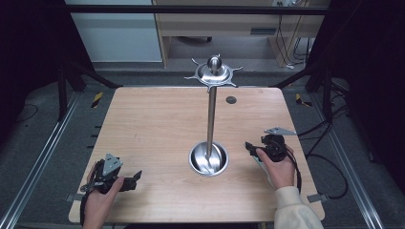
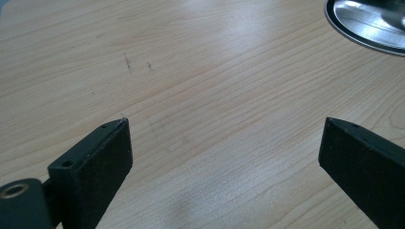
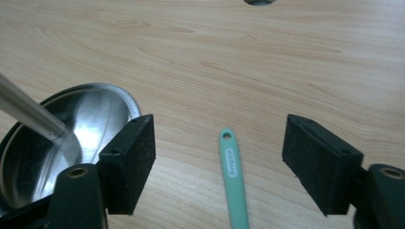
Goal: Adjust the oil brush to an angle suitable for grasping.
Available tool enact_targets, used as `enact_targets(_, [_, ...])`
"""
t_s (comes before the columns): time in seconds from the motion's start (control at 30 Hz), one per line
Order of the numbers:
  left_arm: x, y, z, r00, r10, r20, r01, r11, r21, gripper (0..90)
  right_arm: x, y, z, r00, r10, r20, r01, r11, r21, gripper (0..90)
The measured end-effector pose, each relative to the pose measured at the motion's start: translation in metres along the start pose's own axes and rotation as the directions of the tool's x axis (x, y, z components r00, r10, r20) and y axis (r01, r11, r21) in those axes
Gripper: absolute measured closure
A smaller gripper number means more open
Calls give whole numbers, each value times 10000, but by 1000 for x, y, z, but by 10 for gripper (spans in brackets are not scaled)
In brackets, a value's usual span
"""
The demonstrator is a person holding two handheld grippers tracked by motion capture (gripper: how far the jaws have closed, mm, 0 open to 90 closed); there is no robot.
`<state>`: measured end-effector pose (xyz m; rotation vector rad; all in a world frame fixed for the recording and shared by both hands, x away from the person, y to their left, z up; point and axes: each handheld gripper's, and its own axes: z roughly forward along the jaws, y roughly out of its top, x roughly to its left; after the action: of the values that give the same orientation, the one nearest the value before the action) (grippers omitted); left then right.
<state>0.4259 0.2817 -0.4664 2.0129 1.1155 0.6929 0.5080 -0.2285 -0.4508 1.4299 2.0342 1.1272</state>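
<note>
A steel stand rises from the middle of the table: round dished base (image 1: pixel 208 160), thin pole (image 1: pixel 211 114), and a top disc with hooks (image 1: pixel 213 72). My left gripper (image 1: pixel 135 178) rests low at the table's front left, held in a hand. Its jaws stand wide open (image 2: pixel 227 124) over bare wood, and the base's rim (image 2: pixel 367 24) shows at the upper right. My right gripper (image 1: pixel 249 147) is just right of the base, also open (image 3: pixel 219 121). A mint-green handle (image 3: pixel 235 179) with a hole at its end lies on the wood between the right jaws, touching neither. The steel base (image 3: pixel 90 119) sits beside the left jaw.
The wooden table (image 1: pixel 153 124) has a small dark grommet hole (image 1: pixel 231 99) behind the stand, also seen as the grommet hole (image 3: pixel 259 1). Black frame rails and cables surround the table. Bare wood stretches across the table's left half.
</note>
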Motion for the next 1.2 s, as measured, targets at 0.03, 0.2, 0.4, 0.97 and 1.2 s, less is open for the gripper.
enact_targets(0.03, [0,0,0,10000,0,0,0,10000,0,38,0,0,0,10000,0,0,0,10000,0,290])
enact_targets(0.2, [1,0,0,10000,7,-35,-7,10000,7,38,12,2,3,9969,-763,-166,766,9968,226,445])
enact_targets(0.4, [0,-1,0,9999,64,-101,-63,9999,84,38,22,18,11,9828,-1847,63,1834,9788,911,653])
enact_targets(0.97, [2,-2,-2,9996,-128,-236,128,9999,34,39,25,14,37,9702,-2354,-580,2424,9478,2069,900])
enact_targets(1.2, [2,-2,-1,9998,-79,-163,80,10000,25,39,16,8,37,9771,-2101,-341,2121,9479,2377,900])
